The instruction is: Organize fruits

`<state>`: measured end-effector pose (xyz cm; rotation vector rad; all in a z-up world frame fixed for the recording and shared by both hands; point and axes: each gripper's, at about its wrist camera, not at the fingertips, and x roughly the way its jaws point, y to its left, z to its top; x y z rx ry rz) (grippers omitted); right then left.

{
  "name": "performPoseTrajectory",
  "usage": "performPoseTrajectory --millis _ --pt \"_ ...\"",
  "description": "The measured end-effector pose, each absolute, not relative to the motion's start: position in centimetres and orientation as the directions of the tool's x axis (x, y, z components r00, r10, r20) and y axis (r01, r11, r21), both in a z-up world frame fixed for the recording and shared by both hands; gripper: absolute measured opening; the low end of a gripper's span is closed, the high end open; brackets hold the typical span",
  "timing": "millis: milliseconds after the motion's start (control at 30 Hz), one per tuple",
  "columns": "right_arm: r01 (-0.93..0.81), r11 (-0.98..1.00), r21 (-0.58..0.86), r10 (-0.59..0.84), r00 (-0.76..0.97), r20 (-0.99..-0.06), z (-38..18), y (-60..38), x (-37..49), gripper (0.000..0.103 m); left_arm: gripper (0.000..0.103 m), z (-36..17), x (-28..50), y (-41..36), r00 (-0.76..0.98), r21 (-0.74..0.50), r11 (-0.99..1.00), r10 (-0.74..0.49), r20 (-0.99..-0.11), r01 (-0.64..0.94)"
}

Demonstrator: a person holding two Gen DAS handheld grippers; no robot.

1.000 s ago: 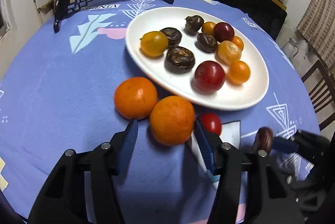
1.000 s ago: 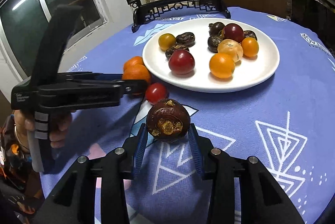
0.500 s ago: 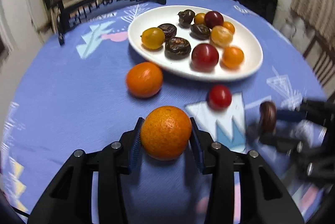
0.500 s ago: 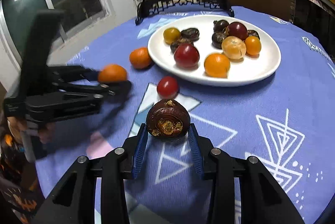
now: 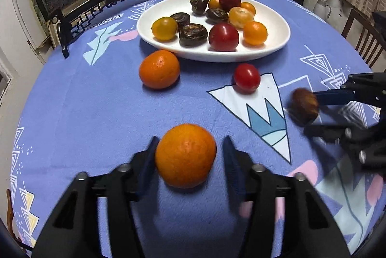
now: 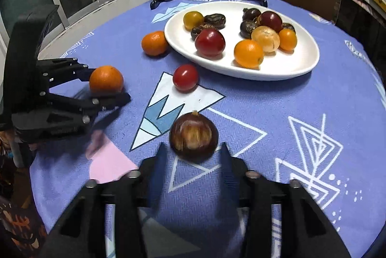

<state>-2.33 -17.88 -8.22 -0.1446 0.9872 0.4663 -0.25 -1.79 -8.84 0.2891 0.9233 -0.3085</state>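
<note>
Left tool (image 5: pixel 189 151): fingers spread. The orange (image 5: pixel 185 155) sits between them on the tabletop (image 5: pixel 84 113); the left pad is at or against its skin, the right pad stands clear with a visible gap. Not clamped.

Right tool (image 6: pixel 193 151): fingers likewise apart. The brown water chestnut (image 6: pixel 194 135) lies just ahead of the tips, blurred, so possibly rolling; whether either pad touches it I cannot tell.

White plate (image 5: pixel 277 16) holds the sorted pile: dark chestnuts, red and yellow cherry tomatoes, small oranges. Loose on the cloth: a second orange (image 5: pixel 159 69) touching or just off the plate rim at 11 o'clock from the left tool, and a red cherry tomato (image 5: pixel 247 77) near the rim at 1 o'clock.

Key relation, judged: the plate lies at 12 to 1 o'clock from the left tool and 12 to 1 o'clock from the right tool. Both fruits appear to have been set down short of it, well apart from each other. The tomato sits between the two tools, at 12 o'clock from the right tool and nearer to it. The fruits are round, so no long axis constrains the approach.

Risk: round fruit may roll off its spot.
</note>
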Motion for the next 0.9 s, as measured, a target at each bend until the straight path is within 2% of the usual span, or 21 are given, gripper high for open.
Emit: performPoseTrajectory --millis 33,67,267,300,367,400,433,567,900 --pt "-0.437 0.896 0.083 0.307 0.473 -0.826 -8.2 -17.8 -2.3 0.072 0.066 -8.9 -0.2 -1.9 0.569 0.114 0.919 -0.133 -0.812 0.378" --pt "-0.425 0.903 0.068 0.292 0.489 -0.822 -8.1 -17.7 -2.2 0.076 0.066 -8.9 -0.1 -1.9 0.568 0.108 0.92 -0.138 -0.811 0.377" --pt "-0.42 0.903 0.086 0.305 0.487 -0.818 -8.6 -16.9 -1.1 0.076 0.068 -9.1 0.7 -1.9 0.546 0.058 0.927 -0.167 -0.821 0.371" --pt "-0.424 0.902 0.083 0.305 0.489 -0.817 -8.6 -16.6 -1.1 0.074 0.068 -9.1 0.7 -2.0 0.546 0.058 0.927 -0.167 -0.821 0.37" --pt "-0.438 0.897 0.061 0.298 0.495 -0.816 -8.6 -16.1 -1.0 0.055 0.057 -9.1 0.6 -2.1 0.544 0.05 0.923 -0.181 -0.819 0.382" --pt "-0.432 0.901 0.043 0.282 0.507 -0.814 -8.5 -16.0 -1.0 0.041 0.05 -9.0 0.5 -2.2 0.545 0.049 0.921 -0.185 -0.818 0.385" --pt "-0.431 0.901 0.049 0.287 0.506 -0.814 -8.5 -16.1 -0.9 0.041 0.044 -9.0 0.4 -2.2 0.552 0.056 0.923 -0.178 -0.814 0.381" --pt "-0.422 0.906 0.039 0.275 0.516 -0.811 -8.5 -16.3 -1.1 0.041 0.044 -9.0 0.3 -2.2 0.559 0.06 0.923 -0.178 -0.81 0.381" --pt "-0.449 0.887 -0.109 0.188 0.568 -0.801 -7.8 -14.5 -3.1 0.04 0.043 -8.3 -0.9 -2.3 0.574 0.088 0.921 -0.16 -0.803 0.38"
